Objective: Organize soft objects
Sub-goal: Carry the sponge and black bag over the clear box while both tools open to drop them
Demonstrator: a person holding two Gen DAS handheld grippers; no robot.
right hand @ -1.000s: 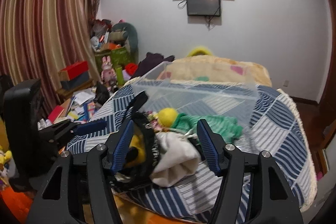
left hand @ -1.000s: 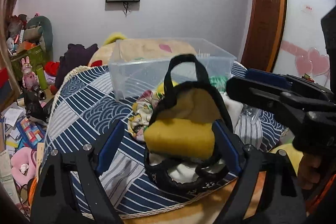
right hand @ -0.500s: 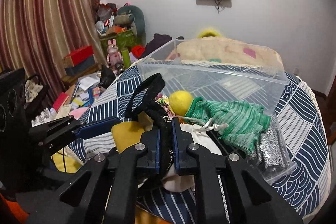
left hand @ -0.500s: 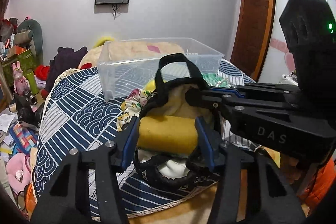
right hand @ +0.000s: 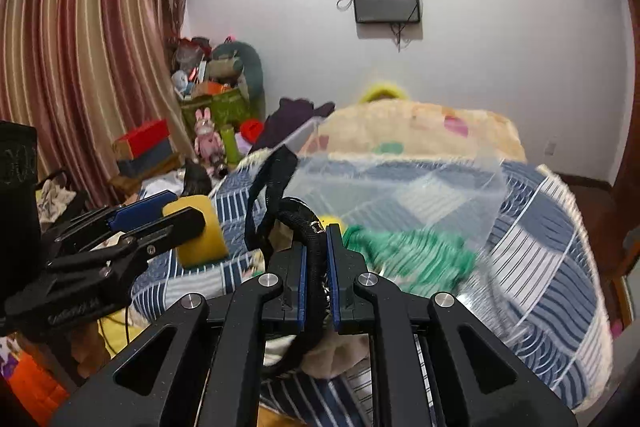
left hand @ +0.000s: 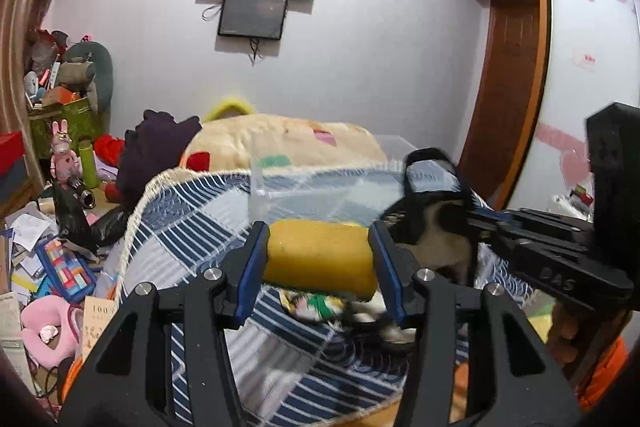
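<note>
Task barely begun: left gripper [left hand: 320,259] clamps the yellow sponge [left hand: 320,255] lifted above the quilt [left hand: 192,239], right gripper [right hand: 316,279] pinches the black bag [right hand: 296,223] rim, while the clear bin [right hand: 400,187] appears to hold nothing and the green knit [right hand: 412,259] lies outside.

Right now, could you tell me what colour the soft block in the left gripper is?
Yellow; the soft sponge block shows best in the left wrist view.
</note>
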